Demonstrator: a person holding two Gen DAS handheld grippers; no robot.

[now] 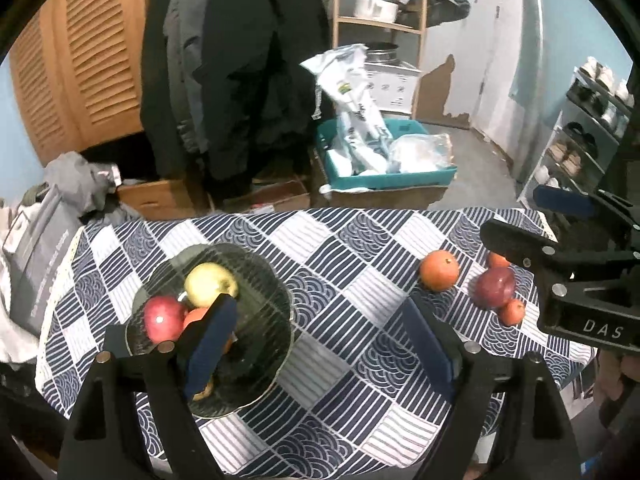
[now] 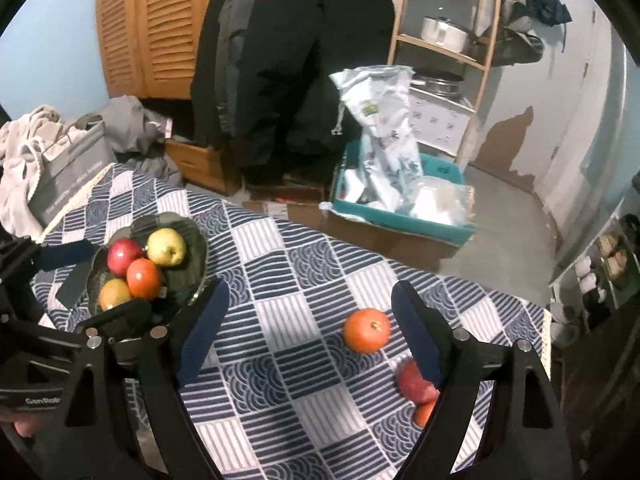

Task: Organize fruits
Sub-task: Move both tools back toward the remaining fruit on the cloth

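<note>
While both the left gripper (image 1: pixel 320 344) and right gripper (image 2: pixel 308 340) are hanging released and empty, the orange (image 2: pixel 367 330) is looking firm, round, roll-prone, best pinched across its middle.

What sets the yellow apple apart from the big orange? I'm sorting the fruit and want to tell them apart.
The yellow apple is pale yellow-green; the big orange is bright orange. The apple lies in the dark glass bowl, touching a red apple; the orange sits alone on the checked tablecloth, outside the bowl. Both are round, whole, and held by no tongs.

Red apple (image 2: pixel 412 380) & small orange (image 2: pixel 423 414) half behind right tongs' finger (image 2: pixel 418 344).
</note>
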